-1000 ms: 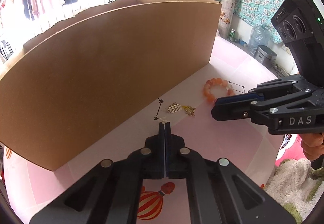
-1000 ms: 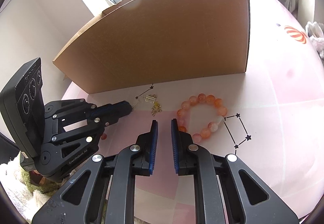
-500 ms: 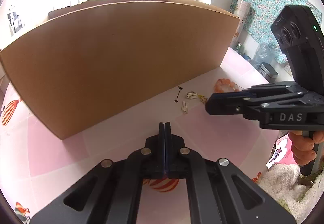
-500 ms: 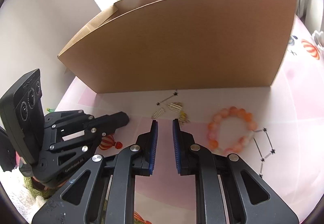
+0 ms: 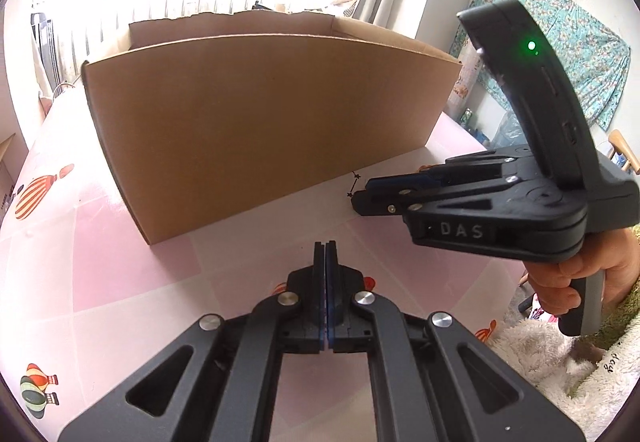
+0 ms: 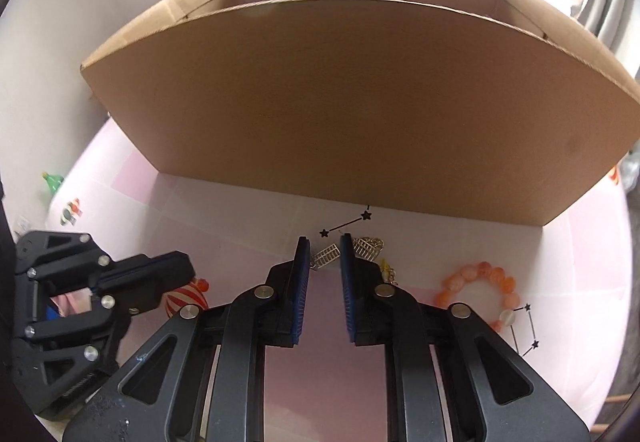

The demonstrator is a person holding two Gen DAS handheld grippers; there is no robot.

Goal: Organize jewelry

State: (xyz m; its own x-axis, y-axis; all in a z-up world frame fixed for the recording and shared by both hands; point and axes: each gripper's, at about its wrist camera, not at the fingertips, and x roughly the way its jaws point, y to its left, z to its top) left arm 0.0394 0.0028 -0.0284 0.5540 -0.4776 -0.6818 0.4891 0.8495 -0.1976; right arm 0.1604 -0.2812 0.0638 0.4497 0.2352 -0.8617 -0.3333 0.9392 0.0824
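A small silver charm (image 6: 326, 255) lies on the pink tablecloth (image 6: 224, 218), seen between my right gripper's (image 6: 325, 242) blue pads, which do not touch it; the jaws are closing. A gold charm (image 6: 368, 245) and a bit of yellow chain (image 6: 386, 269) lie just right of it. An orange bead bracelet (image 6: 480, 282) rests further right. My left gripper (image 5: 325, 244) is shut with nothing in it; it also shows at the left (image 6: 176, 270). In the left wrist view the right gripper (image 5: 360, 198) hides the jewelry. The open cardboard box (image 6: 360, 102) stands right behind.
The box (image 5: 260, 114) fills the far side of the table. Balloon prints (image 5: 38, 188) and black star lines (image 6: 524, 326) mark the cloth. A hand (image 5: 560, 282) holds the right gripper's handle above fluffy white fabric (image 5: 540, 354) at the table's right edge.
Both grippers have shifted left along the box front and rolled. The right one now has the silver charm between its tips. In the left wrist view, the right gripper now covers the jewelry.
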